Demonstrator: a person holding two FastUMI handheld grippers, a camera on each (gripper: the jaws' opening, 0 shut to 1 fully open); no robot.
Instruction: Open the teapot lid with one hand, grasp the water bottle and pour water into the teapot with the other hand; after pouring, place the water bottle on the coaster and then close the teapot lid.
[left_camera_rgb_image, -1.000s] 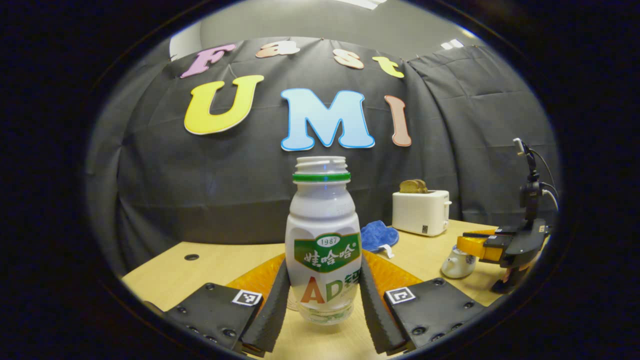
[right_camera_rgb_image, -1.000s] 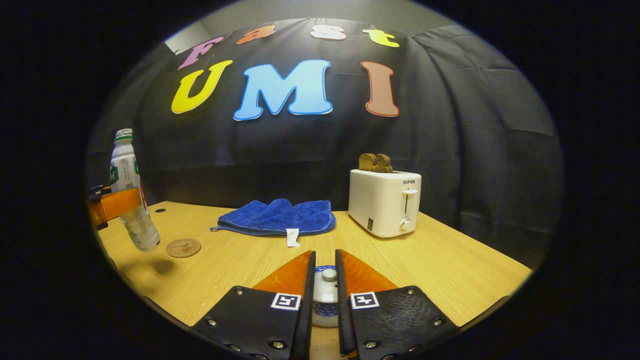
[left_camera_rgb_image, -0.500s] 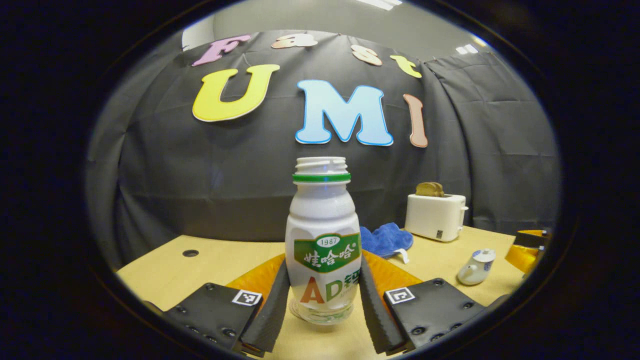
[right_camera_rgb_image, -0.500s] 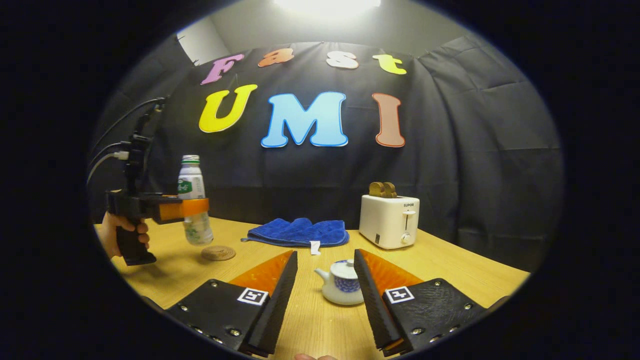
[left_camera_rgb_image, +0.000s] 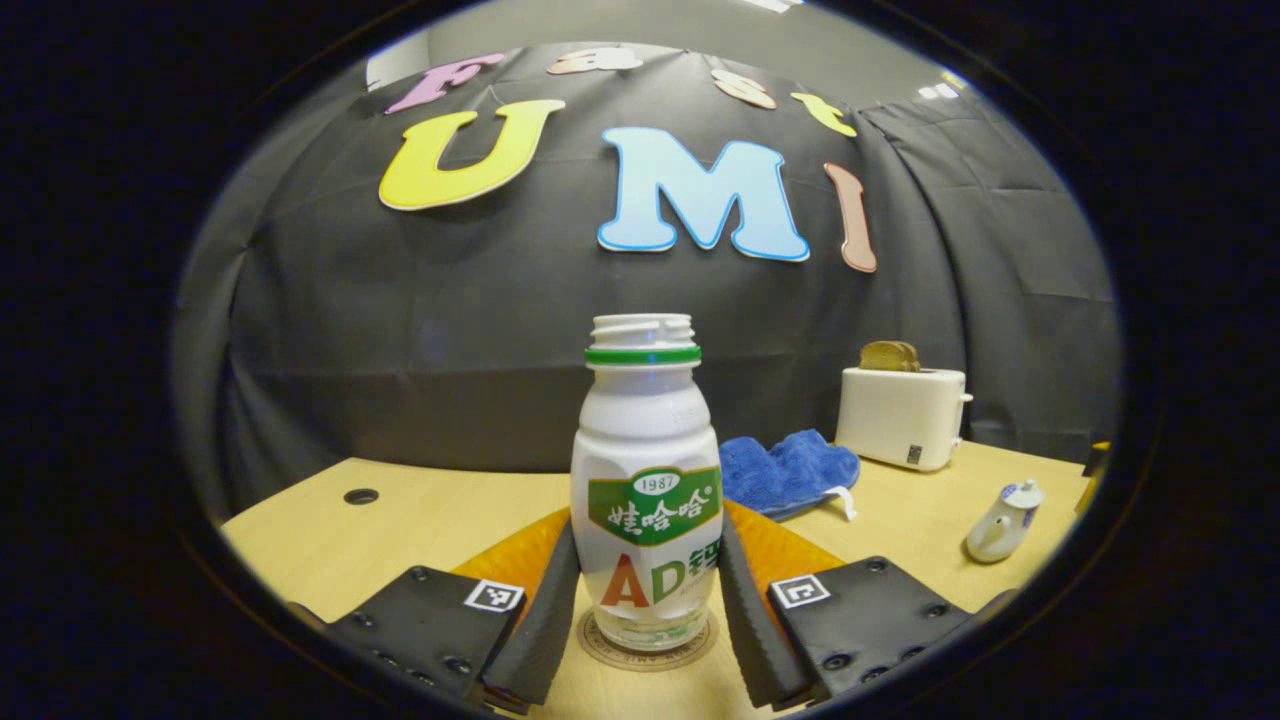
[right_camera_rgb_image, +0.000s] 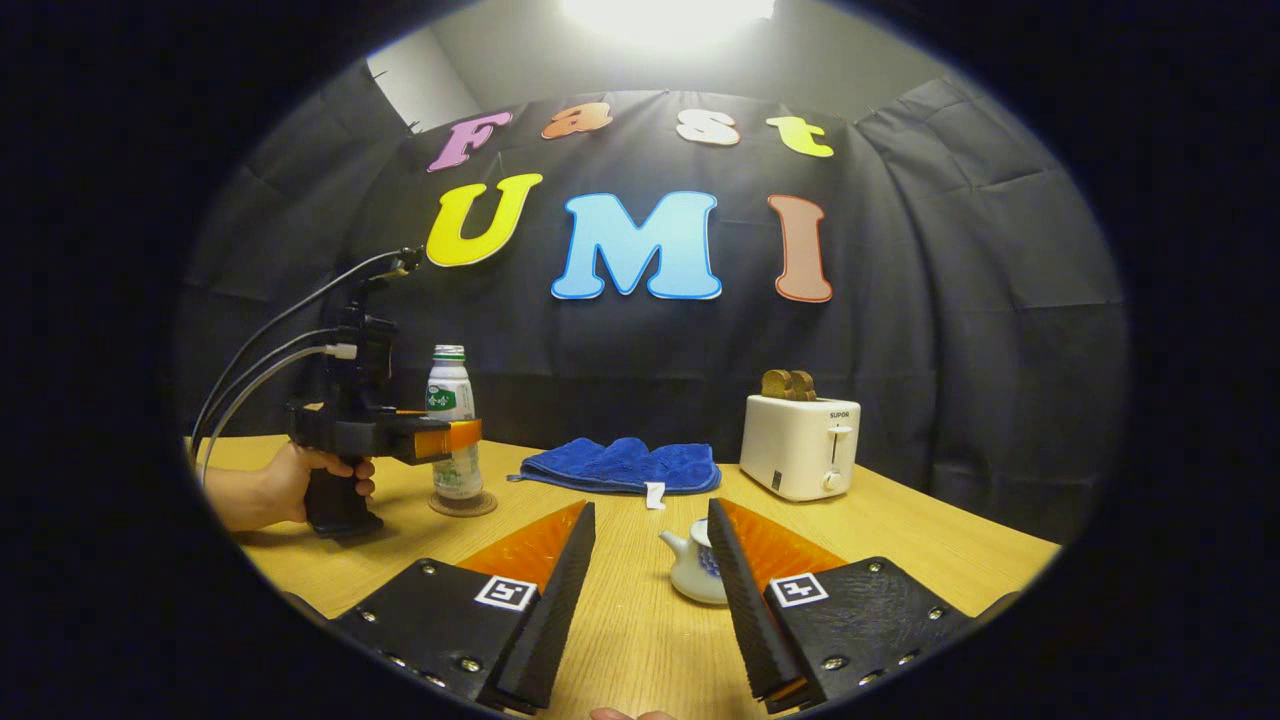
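water bottle uncapped, upright on coaster | teapot lidded

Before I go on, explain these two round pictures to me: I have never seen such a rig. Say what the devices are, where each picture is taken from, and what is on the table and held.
A person holds hand-held tongs in each hand; no robot arm is involved. Each pair of tongs carries a camera looking along its own two fingers.

In the left gripper view, the left tongs are shut on a water bottle, uncapped, standing on a round coaster.

In the right gripper view, the right tongs are open and hold nothing; the teapot stands on the wooden table beyond them, its lid on. Farther left, a hand grips the other tongs' handle.

Also on the table: a blue cloth and a white toaster with toast in it.
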